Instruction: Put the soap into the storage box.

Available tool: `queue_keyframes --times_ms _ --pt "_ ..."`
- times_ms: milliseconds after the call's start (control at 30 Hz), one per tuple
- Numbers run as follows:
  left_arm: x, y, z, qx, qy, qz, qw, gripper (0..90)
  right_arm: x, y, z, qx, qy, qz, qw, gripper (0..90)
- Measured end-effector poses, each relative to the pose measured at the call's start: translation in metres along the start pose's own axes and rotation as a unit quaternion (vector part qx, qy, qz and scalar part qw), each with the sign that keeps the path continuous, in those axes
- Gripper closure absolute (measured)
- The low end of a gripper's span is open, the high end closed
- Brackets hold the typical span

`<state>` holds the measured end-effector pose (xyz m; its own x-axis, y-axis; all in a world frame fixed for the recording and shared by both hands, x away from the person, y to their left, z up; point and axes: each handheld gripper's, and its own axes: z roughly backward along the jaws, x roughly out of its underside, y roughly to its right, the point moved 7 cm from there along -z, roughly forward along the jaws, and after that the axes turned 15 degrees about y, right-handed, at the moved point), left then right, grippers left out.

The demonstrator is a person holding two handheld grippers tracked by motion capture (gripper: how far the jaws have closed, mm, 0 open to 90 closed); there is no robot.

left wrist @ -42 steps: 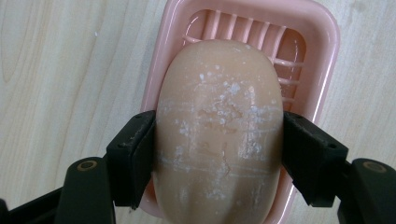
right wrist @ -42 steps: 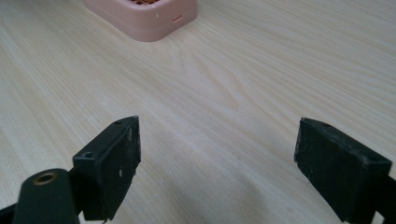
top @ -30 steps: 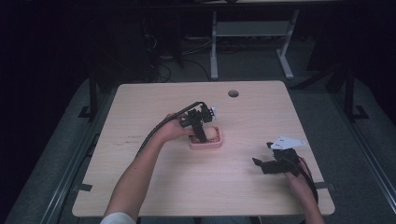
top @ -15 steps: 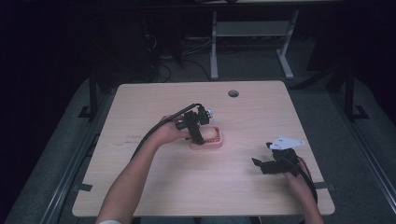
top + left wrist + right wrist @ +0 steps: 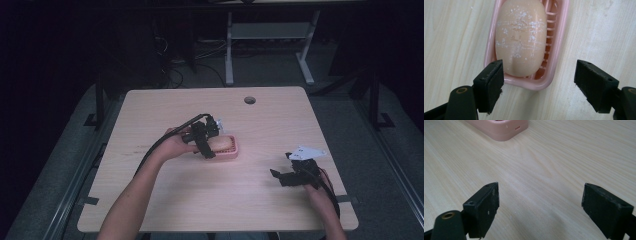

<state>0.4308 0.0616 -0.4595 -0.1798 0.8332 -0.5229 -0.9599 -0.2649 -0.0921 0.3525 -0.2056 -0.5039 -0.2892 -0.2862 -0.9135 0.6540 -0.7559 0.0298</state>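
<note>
A peach oval soap bar [image 5: 521,37] lies in a pink slatted soap dish [image 5: 556,42] on the wooden table. In the high view the dish [image 5: 231,152] sits mid-table with the soap [image 5: 223,143] in it, and my left gripper [image 5: 205,141] hovers over its left end. Its jaws stand wide open just short of the dish's near end in the left gripper view, left gripper [image 5: 539,87] holding nothing. My right gripper [image 5: 282,176] rests open near the table's right front, right gripper [image 5: 540,210] empty, aimed toward the dish [image 5: 499,128].
The light wood table [image 5: 150,200] has a round cable hole [image 5: 249,100] near its far edge. A white desk frame [image 5: 230,50] and cables stand on the dark floor beyond. Bare tabletop lies between the two grippers.
My left gripper has drawn slightly back toward the left over the dish. The right gripper has stayed where it was.
</note>
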Motion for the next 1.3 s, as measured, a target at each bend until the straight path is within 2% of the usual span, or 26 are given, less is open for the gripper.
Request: queue_keyframes --times_ms 433,567,667,1033,1300 --pt "0.017 0.008 0.013 -0.01 0.01 0.009 0.9999 23.9 0.0 -0.003 -0.003 -0.001 -0.003 0.004 1.0 13.9" --pt "0.022 0.009 0.016 -0.018 0.009 0.014 0.9997 23.9 0.0 -0.003 -0.003 0.001 -0.003 0.004 1.0 13.9" --pt "0.025 0.01 0.018 -0.018 0.009 0.01 0.9997 23.9 0.0 -0.003 -0.004 0.0 -0.005 0.004 1.0 13.9" --pt "0.033 0.015 0.026 -0.023 0.015 0.015 0.9995 23.9 0.001 -0.004 -0.004 0.005 -0.007 0.001 1.0 13.9" --pt "0.035 0.024 0.031 -0.023 0.02 0.01 0.9995 23.6 0.001 -0.003 -0.005 0.008 -0.008 0.002 0.9999 13.9"
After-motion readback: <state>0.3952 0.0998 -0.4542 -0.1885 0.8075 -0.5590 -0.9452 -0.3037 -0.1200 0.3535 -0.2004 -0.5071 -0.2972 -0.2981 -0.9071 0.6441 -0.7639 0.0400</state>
